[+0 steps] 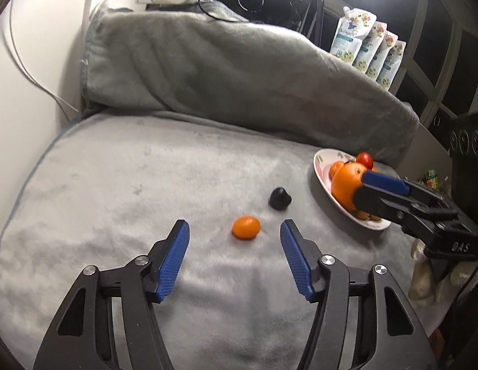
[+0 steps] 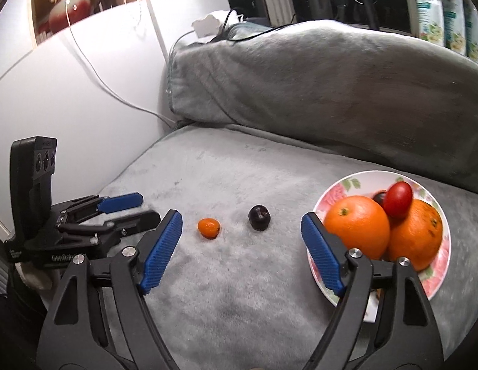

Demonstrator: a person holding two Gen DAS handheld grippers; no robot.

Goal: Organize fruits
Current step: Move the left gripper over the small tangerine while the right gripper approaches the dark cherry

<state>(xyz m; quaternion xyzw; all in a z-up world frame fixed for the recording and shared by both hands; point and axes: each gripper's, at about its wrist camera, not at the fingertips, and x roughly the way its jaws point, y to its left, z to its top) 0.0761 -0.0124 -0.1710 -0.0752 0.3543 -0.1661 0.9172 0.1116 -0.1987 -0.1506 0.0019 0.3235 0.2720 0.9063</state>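
Item one, nearest you: your left gripper (image 1: 234, 226) had its blue pads (image 1: 172, 259) spread, nothing pinched between them, and pointed down at the grey blanket (image 1: 115, 191).

Item two: one small orange fruit (image 1: 246, 228), a kumquat by the look of it, lay on the blanket just beyond the fingertips and roughly in line with the gap. You would likely have found it light, smooth and apt to roll on the soft pile; a gentle pinch across its short middle looked the safest hold, since hard pressure could have split the skin.

Item three: one dark round fruit (image 1: 279, 198), possibly a plum, sat just past the kumquat, apart from it.

Item four: your right gripper (image 2: 241, 223) also stood spread and empty, its right pad close beside the plate.

Item five: one flowered plate (image 2: 346, 185) at the right, holding two large oranges (image 2: 357, 226), a red tomato-like fruit (image 2: 399, 199) perched on top, and smaller fruit partly hidden.

Item six, farthest: a grey covered backrest (image 1: 239, 71).
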